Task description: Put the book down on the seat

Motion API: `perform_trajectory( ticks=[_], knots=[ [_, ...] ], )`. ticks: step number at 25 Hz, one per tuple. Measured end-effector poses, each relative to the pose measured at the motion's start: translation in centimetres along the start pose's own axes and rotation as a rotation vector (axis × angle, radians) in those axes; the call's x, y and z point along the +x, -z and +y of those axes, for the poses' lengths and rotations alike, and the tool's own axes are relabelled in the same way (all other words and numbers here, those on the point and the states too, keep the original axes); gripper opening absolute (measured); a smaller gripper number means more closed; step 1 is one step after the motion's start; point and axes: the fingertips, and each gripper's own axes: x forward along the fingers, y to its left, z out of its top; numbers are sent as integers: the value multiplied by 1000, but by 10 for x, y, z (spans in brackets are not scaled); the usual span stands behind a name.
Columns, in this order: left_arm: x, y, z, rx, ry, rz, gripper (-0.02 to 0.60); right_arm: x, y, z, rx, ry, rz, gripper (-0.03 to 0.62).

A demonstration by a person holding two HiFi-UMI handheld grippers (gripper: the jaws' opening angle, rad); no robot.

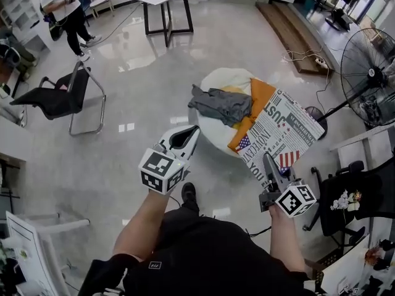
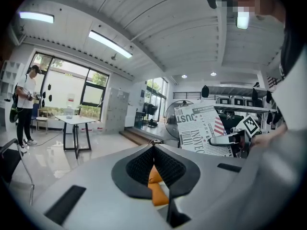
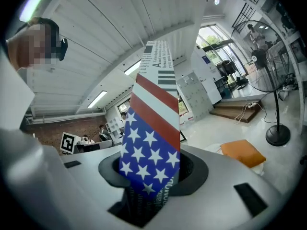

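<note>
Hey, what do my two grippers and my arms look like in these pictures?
Both are pale grey plastic shells with textured black pads lining the jaws. The left gripper and right gripper each carry a cube of black-and-white square markers. No cables show on them. You wear a black top; its sleeves leave the forearms bare.

Head view looks steeply down; both gripper views look along their jaws; all share the book [image 1: 281,134].
</note>
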Motion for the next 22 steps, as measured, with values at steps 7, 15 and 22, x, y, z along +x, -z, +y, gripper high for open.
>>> perform_trajectory(
  ticks=[7,15,22],
  knots=[
    [12,-20,93,15,11,0,3,100,-21,40,-36,-10,10,173],
    [-1,-21,121,22,-39,-3,3,130,-28,49,-58,-47,3,173],
    [-3,-22,177,8,-72,19,3,201,-32,65,-33,-88,32,173]
  ],
)
